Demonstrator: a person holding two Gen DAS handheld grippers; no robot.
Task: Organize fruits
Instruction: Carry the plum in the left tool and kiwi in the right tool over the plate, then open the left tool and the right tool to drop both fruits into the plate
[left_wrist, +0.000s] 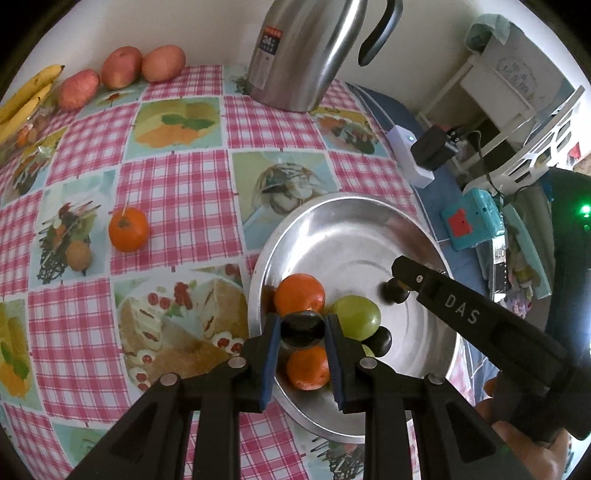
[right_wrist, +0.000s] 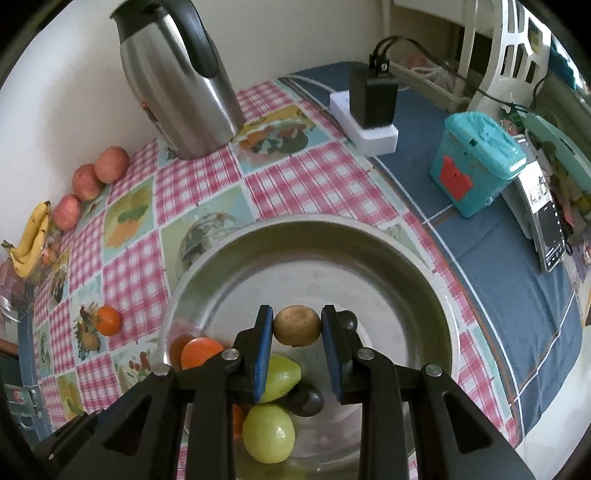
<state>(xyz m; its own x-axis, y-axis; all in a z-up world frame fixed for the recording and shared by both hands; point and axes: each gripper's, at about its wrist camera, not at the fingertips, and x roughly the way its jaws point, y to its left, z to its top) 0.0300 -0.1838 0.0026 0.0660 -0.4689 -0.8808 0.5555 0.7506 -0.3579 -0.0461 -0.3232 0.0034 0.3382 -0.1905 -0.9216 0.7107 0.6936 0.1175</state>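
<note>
Above the steel bowl (right_wrist: 310, 236) on the tabletop (left_wrist: 177, 192), the left claw (left_wrist: 302, 326) pinched a dark plum (left_wrist: 302, 328) while the right claw (right_wrist: 297, 325) pinched a brown fruit (right_wrist: 297, 325).

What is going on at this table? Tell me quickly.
A person is sorting fruit into a metal bowl with two handheld grippers. The left gripper is shut on a dark plum, the right gripper on a small brown fruit, both over the bowl. One orange, apples and bananas remain on the tablecloth.
</note>
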